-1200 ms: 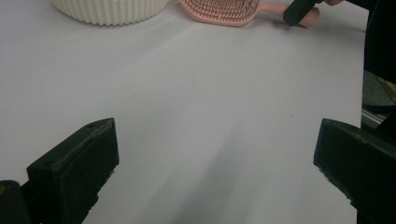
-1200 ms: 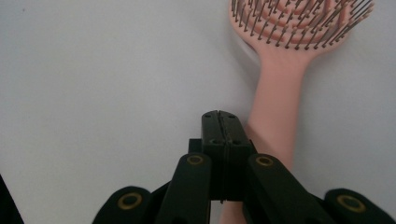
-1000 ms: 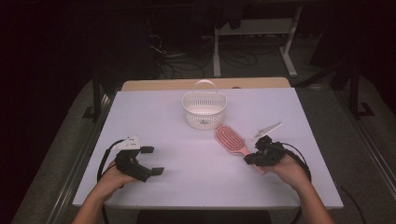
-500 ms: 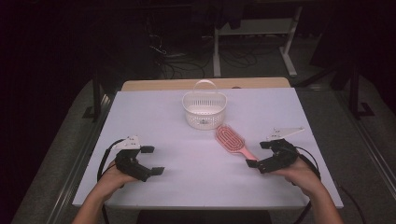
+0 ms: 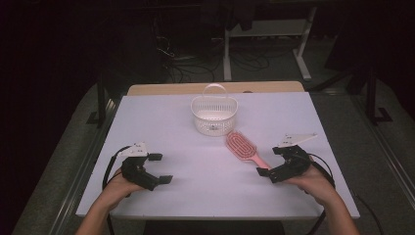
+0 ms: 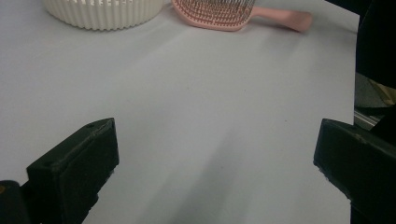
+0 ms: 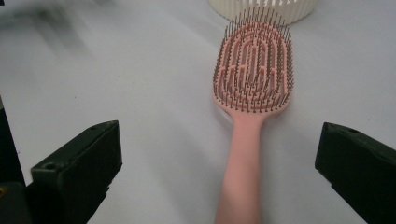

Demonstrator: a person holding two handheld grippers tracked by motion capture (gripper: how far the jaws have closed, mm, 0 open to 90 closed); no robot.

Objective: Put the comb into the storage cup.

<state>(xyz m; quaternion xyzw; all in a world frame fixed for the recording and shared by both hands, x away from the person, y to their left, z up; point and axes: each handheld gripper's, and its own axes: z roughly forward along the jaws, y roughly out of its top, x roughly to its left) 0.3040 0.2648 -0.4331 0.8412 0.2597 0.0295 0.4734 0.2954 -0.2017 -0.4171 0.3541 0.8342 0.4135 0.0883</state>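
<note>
1. My left gripper (image 5: 159,168) rests near the white worktop's (image 5: 205,196) left front corner, jaws spread wide on nothing.
2. My right gripper (image 5: 270,161) sits toward the right edge, jaws likewise spread, the pink plastic paddle hairbrush's (image 7: 252,93) handle lying between them, untouched.
3. The brush lies bristles up, its head just beside the white slatted plastic basket (image 5: 214,114) with hoop handle, near the far edge.
</note>
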